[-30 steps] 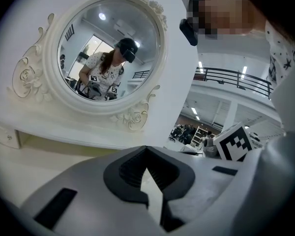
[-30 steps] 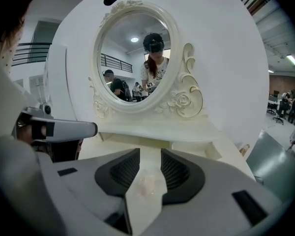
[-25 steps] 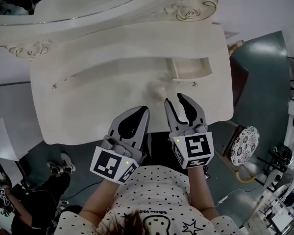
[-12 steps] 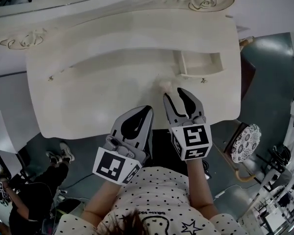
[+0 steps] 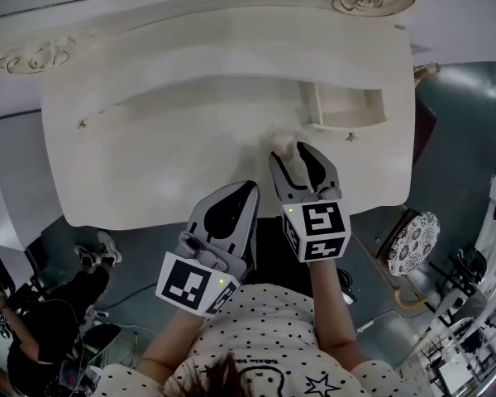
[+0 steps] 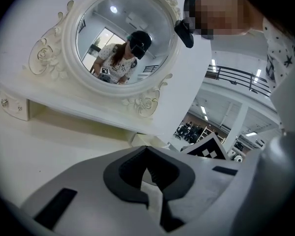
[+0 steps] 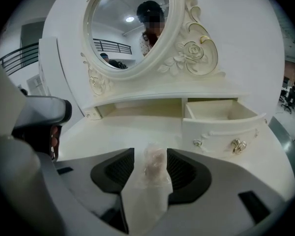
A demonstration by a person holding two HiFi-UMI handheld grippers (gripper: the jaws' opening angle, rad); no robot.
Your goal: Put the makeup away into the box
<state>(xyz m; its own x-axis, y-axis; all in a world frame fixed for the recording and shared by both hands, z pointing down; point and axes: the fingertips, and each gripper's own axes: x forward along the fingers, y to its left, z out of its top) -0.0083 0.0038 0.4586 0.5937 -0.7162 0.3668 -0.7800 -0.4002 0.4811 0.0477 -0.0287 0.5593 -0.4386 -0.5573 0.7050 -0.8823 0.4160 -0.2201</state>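
Lying on the white wooden dressing table (image 5: 149,164), near the centre of the head view, a small pinkish makeup piece in clear wrapping (image 5: 283,145) is seen between the opening jaws of the right gripper (image 5: 293,152), and it is not pressed by them. An open white drawer (image 5: 347,110) is found just to the upper right. The left gripper (image 5: 248,190), lower centre, is closed and empty.
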